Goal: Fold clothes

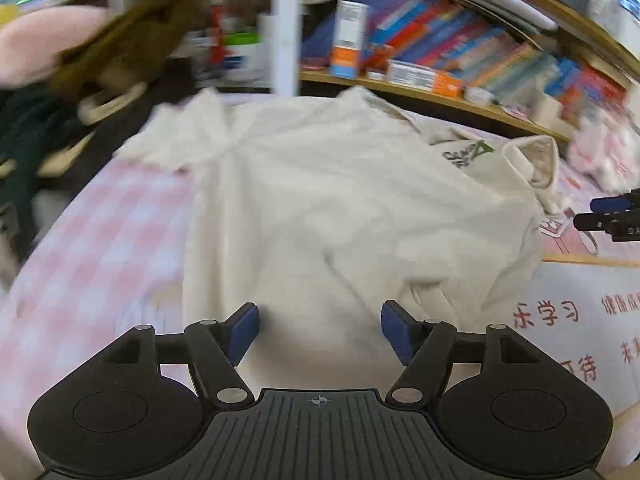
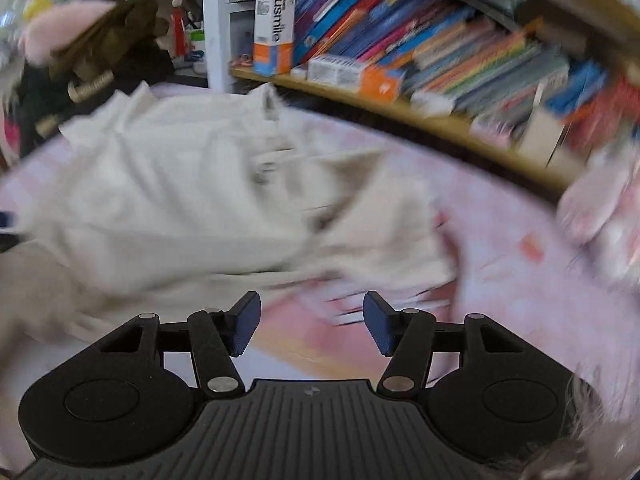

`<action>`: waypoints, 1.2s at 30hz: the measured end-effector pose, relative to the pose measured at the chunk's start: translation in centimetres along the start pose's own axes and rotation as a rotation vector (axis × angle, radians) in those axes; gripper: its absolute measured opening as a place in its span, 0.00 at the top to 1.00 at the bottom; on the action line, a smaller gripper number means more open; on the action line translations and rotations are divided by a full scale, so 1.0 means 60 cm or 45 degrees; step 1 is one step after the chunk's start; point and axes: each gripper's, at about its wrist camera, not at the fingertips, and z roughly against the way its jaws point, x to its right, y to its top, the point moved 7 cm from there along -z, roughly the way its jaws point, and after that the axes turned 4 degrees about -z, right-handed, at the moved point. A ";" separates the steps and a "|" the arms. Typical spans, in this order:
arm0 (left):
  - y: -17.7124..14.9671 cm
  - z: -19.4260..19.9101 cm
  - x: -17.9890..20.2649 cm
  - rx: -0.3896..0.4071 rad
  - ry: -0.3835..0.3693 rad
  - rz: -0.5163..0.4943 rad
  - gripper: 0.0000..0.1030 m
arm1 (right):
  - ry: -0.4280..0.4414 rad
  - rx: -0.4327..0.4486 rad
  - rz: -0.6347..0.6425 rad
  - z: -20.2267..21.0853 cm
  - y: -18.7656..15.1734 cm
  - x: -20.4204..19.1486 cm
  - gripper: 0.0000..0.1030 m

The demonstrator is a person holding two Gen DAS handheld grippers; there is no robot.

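Observation:
A cream hoodie lies spread on the pink checked bed, with a dark green logo and its hood toward the right. My left gripper hovers open over the hoodie's near edge, with cloth below the blue pads but nothing pinched. The right wrist view is blurred: the same hoodie fills its left and middle. My right gripper stands open above pink bedding just right of the garment's edge, holding nothing. The right gripper's body shows at the left wrist view's right edge.
A wooden shelf packed with books and boxes runs behind the bed. Dark clothes and a bag are piled at the back left. A white sheet with red characters lies at the bed's right. Pink plush items sit far right.

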 end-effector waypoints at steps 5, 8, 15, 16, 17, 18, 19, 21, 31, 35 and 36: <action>-0.043 0.038 0.053 0.005 0.106 0.063 0.26 | 0.062 0.023 0.285 -0.048 0.008 0.030 0.49; -0.055 0.046 0.079 0.007 0.218 0.032 0.26 | 0.119 0.008 0.435 -0.081 0.013 0.021 0.54; -0.078 0.044 0.086 -0.118 0.379 0.014 0.25 | 0.278 -0.050 0.339 -0.092 0.036 0.032 0.97; -0.079 0.044 0.082 -0.131 0.402 0.007 0.25 | 0.369 -0.041 0.302 -0.067 0.044 0.033 0.97; -0.080 0.045 0.076 -0.146 0.423 0.005 0.25 | 0.468 -0.027 0.267 -0.037 0.055 0.036 0.97; -0.080 0.046 0.072 -0.155 0.441 0.006 0.25 | 0.555 -0.003 0.229 -0.004 0.070 0.047 0.97; -0.080 0.046 0.067 -0.158 0.455 0.011 0.25 | 0.608 0.022 0.179 0.023 0.087 0.067 0.97; -0.080 0.049 0.064 -0.161 0.467 0.014 0.25 | 0.567 0.053 0.037 0.040 0.125 0.131 0.98; -0.090 0.056 0.055 -0.220 0.495 -0.006 0.25 | -0.092 -0.240 -0.301 -0.163 0.118 0.390 0.92; -0.090 0.069 0.031 -0.210 0.525 0.051 0.23 | -0.137 -0.195 -0.274 -0.153 0.115 0.402 0.73; -0.089 0.072 0.027 -0.207 0.528 0.064 0.22 | -0.137 -0.165 -0.238 -0.146 0.122 0.401 0.72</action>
